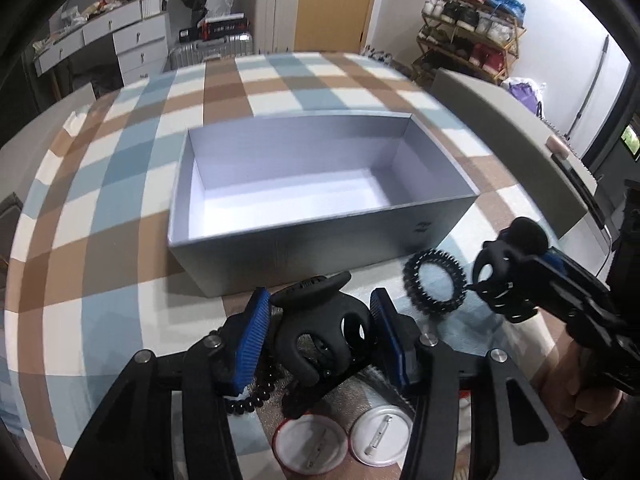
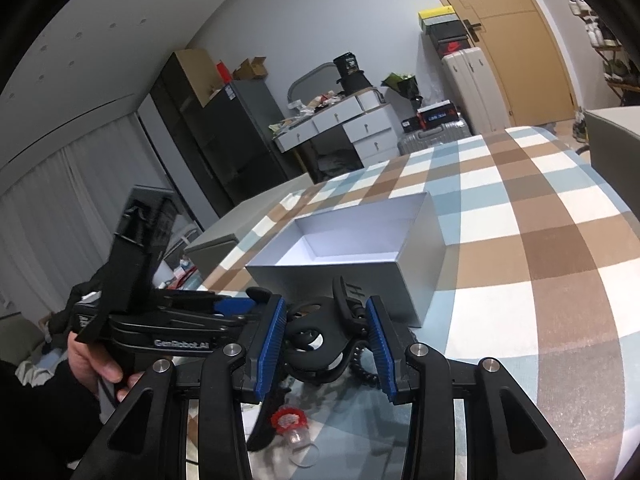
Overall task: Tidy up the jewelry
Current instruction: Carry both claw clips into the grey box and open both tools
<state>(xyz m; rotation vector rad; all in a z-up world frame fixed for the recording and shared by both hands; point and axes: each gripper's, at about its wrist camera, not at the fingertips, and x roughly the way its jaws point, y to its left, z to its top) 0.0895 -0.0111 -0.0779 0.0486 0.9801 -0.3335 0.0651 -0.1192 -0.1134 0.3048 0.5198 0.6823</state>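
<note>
An open silver box (image 1: 320, 236) with a white inside stands on the checked tablecloth; it also shows in the right wrist view (image 2: 348, 276). My left gripper (image 1: 320, 320) is shut on a black hair claw clip (image 1: 320, 328), held just in front of the box. My right gripper (image 2: 326, 332) is shut on a second black claw clip (image 2: 320, 340); in the left wrist view that clip (image 1: 500, 276) hangs at the right of the box. A black spiral hair tie (image 1: 434, 284) lies on the cloth by the box's near right corner.
A black bead bracelet (image 1: 256, 396) and two round pin badges (image 1: 344, 440) lie near me on a clear tray. A red-topped small item (image 2: 288, 420) lies below the right gripper. A grey box lid (image 1: 512, 148) stands at the right. Furniture stands beyond the table.
</note>
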